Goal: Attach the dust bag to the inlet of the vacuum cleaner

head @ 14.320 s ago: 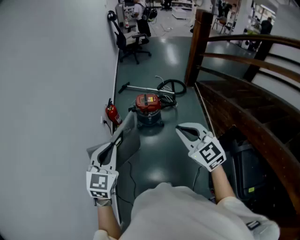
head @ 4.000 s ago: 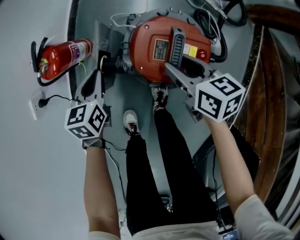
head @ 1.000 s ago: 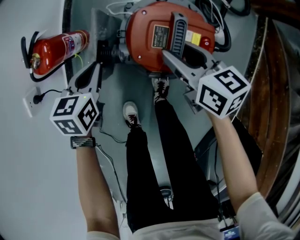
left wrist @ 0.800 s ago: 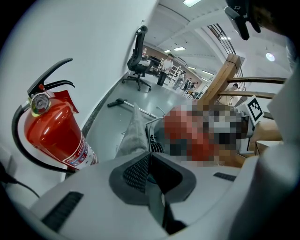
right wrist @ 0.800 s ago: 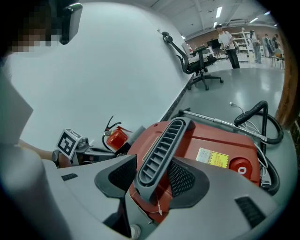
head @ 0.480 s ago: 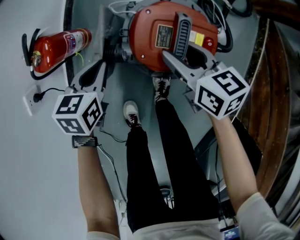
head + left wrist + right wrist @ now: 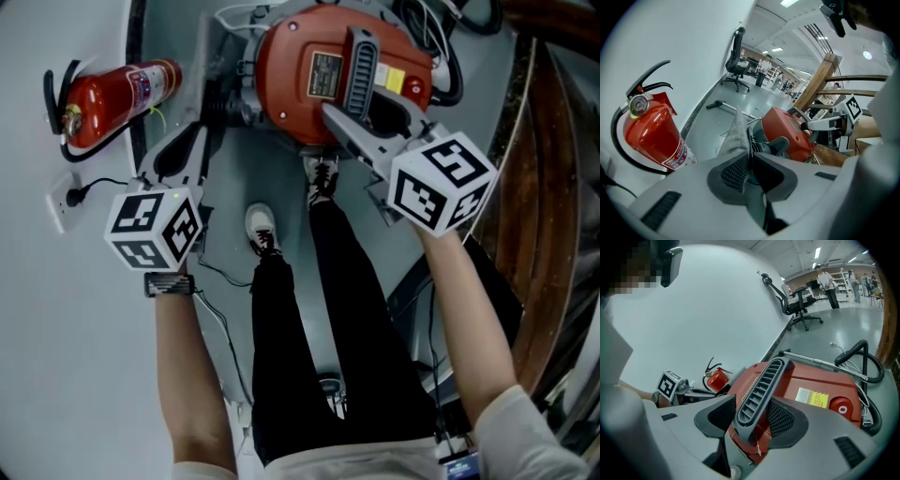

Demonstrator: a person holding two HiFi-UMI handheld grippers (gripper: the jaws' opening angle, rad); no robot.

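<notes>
The red vacuum cleaner [image 7: 300, 89] stands on the floor just ahead of your feet. The grey dust bag [image 7: 735, 136] hangs at its left side, collar against the black ribbed inlet [image 7: 764, 146]; whether it is pushed fully home is hard to tell. Your right tool [image 7: 752, 417] straddles the grey handle [image 7: 761, 380] on top of the vacuum cleaner. Its jaws are wide and have just been opening, pads off it. Your left tool [image 7: 750, 169], beside the inlet, has just been easing its jaws apart to a slit, the bag's cloth edge lying loose between them. This looks like the let-go step. Next, back the left tool away without dragging the cloth, then check the collar.
</notes>
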